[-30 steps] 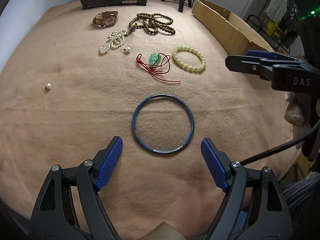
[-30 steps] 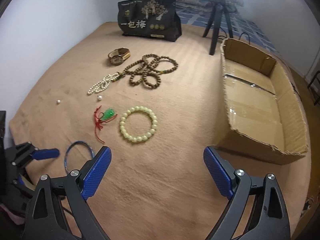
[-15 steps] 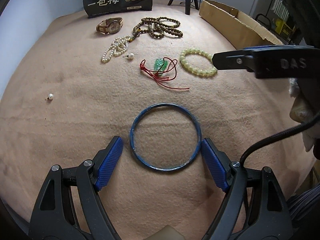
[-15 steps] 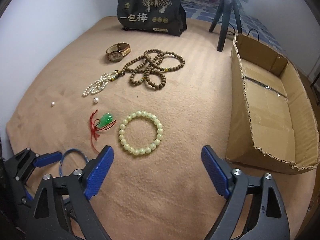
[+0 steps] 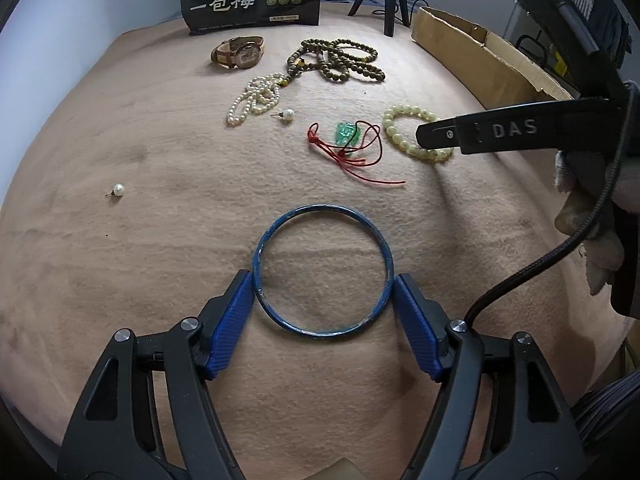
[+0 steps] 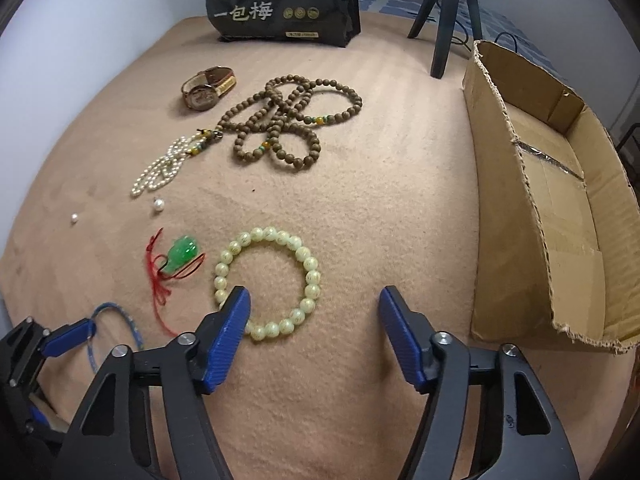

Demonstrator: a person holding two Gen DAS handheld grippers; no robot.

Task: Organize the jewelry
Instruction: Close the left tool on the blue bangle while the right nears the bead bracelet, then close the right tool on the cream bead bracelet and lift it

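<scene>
The left gripper (image 5: 323, 300) is set down over the blue bangle (image 5: 322, 271), its jaws closing with the ring between them. The left pad is seen at the rim, the right pad just beside it; whether a firm grip has been made cannot be told, so it is judged not yet clamped. The jaws are probably placed across the bangle's widest part so that the thin ring can be pinched from outside.

The right gripper (image 6: 314, 334) is lowered at the pale bead bracelet (image 6: 267, 283), its jaws also closing. One finger is placed inside the loop and the other well outside it, so only one side of the strand would be caught. No pad is pressed on a bead yet.

A jade pendant (image 6: 182, 255) on red cord lies beside the bracelet; further off are pearls (image 6: 162, 171), two loose pearl studs, brown beads (image 6: 288, 118) and a watch (image 6: 208, 87).

Everything is laid on a tan blanket (image 6: 380, 200). A cardboard box (image 6: 560, 216), judged the likely destination, stands open at the right. A black bag (image 6: 282, 2) and a tripod (image 6: 448, 8) are seen behind.
</scene>
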